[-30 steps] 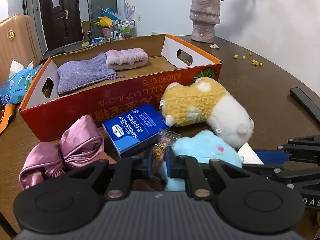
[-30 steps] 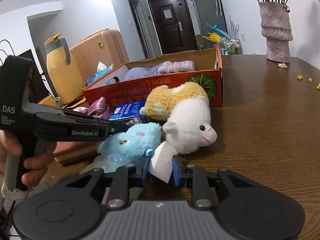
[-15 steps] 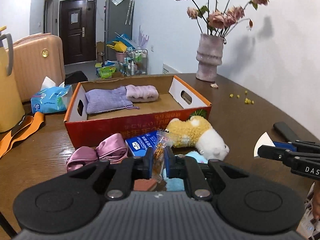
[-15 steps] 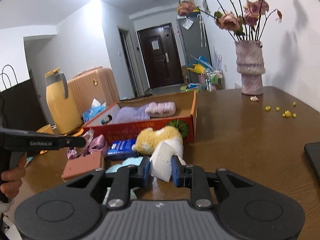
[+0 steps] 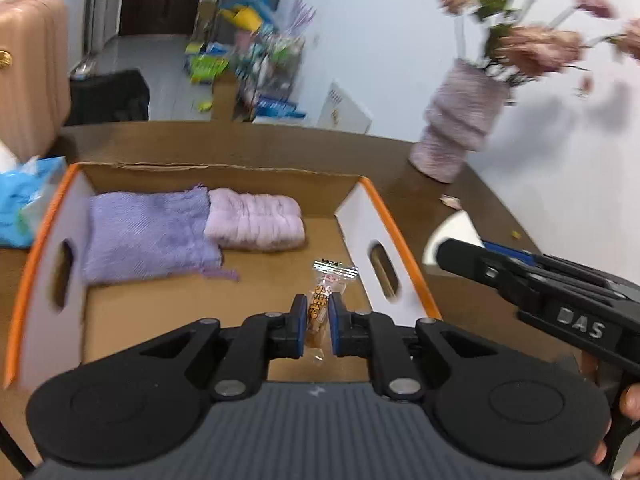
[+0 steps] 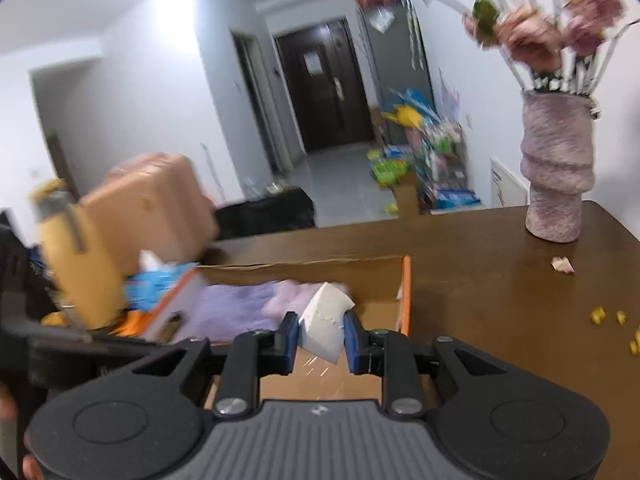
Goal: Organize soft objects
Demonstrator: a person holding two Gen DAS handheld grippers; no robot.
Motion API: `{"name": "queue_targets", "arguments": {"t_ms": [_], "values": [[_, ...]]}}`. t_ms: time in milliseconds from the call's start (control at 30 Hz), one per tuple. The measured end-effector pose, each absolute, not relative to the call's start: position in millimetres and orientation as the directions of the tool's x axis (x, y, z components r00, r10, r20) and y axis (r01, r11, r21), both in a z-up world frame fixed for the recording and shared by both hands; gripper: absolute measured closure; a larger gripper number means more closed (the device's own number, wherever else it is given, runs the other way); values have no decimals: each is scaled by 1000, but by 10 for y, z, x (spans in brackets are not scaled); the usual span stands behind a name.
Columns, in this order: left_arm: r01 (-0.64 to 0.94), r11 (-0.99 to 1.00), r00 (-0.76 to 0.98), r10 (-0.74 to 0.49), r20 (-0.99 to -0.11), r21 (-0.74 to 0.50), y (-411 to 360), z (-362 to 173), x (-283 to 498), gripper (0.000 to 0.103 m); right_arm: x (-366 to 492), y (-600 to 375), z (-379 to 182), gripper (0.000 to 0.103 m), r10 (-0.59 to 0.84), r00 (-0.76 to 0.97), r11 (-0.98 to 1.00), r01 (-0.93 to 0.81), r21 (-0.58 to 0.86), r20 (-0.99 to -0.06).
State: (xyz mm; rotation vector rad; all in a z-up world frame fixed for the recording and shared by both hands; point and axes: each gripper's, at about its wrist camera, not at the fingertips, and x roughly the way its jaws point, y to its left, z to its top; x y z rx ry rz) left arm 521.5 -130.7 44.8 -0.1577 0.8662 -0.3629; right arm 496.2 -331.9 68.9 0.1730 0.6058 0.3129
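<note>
- Blurring smears both views, so the flowers point(image 6: 532, 40) look streaky, the yellow jug point(image 6: 76, 256) at the left edge is fuzzy, and the print on the snack packet point(image 5: 322, 304) cannot be read.
- The lower end of the packet hides between the black arms of the left gripper point(image 5: 318, 326), and the far part of the white paper point(image 6: 326, 322) covers a bit of the pink roll behind it.
- The left fingers are pinched tight on the snack packet — a small, crinkly clear bag with orange food inside and a shiny sealed top that sticks up past the fingertips. It hangs over the bare brown floor of the cardboard box point(image 5: 224, 292), near the right wall.
- The right gripper point(image 6: 320, 338) has its fingers squeezed on the white paper, a stiff folded piece with a pointed top, held over the box near its orange rim.
- Inside the box lie a flat purple knit cloth point(image 5: 148, 232) and a fluffy pink rolled towel point(image 5: 256, 220), touching side by side at the back.
- A bumpy pink vase point(image 6: 556, 168) stands on the dark wooden surface point(image 6: 500, 300), well apart from the box.
</note>
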Motion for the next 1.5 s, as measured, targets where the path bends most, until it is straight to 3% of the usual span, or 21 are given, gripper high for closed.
{"name": "queue_targets", "arguments": {"t_ms": [200,233,267,300,600,767,833,900,1000,1267,1500], "values": [[167,930,567,-363,-739,-328,-1460,70,5932,87,6004,-3114,395,71,255,730,967,-177,186,-634],[165,920,561,-384,-734,-355,-1450,16,5995,83,6088,-3086,333,69,235,728,972,-167,166,-644],[172,913,550,-400,-733,-370,-1443,-17,6041,68,6181,-3078,288,64,219,727,976,-153,158,-651],[171,909,549,-408,-730,-381,-1424,-43,6079,61,6254,-3080,251,61,213,724,977,-146,157,-656],[178,943,635,-328,-700,-280,-1123,260,6012,61,6223,-3112,371,60,193,753,981,-148,124,-629],[147,975,704,-223,-674,-169,-836,643,5686,59,5861,-3157,728,57,186,769,982,-171,83,-612],[130,985,734,-170,-658,-109,-710,827,5488,56,5636,-3176,923,50,183,784,982,-178,67,-594],[102,993,765,-115,-633,-57,-562,1013,5251,45,5374,-3189,1133,46,179,805,982,-185,47,-566],[68,997,799,-69,-597,-24,-365,1253,4887,39,5000,-3201,1372,42,183,826,980,-196,33,-533],[64,998,851,-49,-523,10,-161,1590,3961,29,4145,-3107,1612,38,212,846,973,-231,22,-490],[107,992,916,-73,-394,65,-96,1361,2882,22,3102,-3062,1401,31,268,889,961,-271,43,-372]]}}
